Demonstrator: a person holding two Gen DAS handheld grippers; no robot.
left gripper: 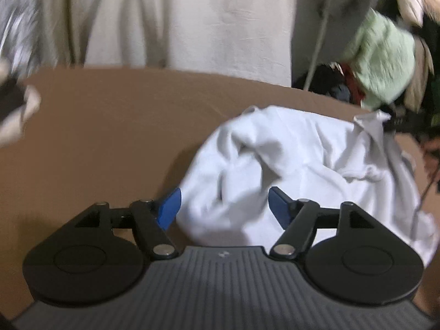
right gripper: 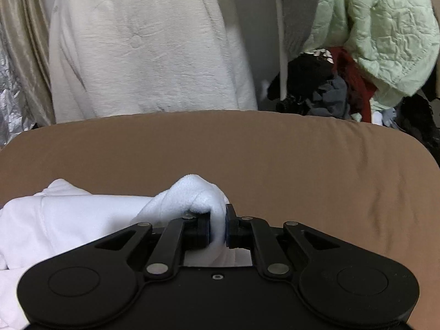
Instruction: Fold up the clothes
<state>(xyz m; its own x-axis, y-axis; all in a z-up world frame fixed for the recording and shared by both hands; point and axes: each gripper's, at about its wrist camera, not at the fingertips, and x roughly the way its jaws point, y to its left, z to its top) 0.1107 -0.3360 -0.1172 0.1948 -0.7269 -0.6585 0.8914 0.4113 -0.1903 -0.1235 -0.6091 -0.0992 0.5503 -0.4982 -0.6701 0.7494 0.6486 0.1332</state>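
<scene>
White garment [left gripper: 288, 170] lies crumpled on the brown surface [left gripper: 110, 143], with no neat fold visible; the folding looks far from complete, though one moment cannot say more. Right gripper [right gripper: 218, 227] pinches a bunched edge of it between its jaws. Left gripper [left gripper: 224, 209] hovers just over the cloth, jaws spread, holding nothing.

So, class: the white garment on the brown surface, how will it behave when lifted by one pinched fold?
The white garment looks floppy: it lies crumpled. Pinched in the right gripper, the rest would probably droop and trail. It seems light and fleecy, so unlikely to slip.
</scene>
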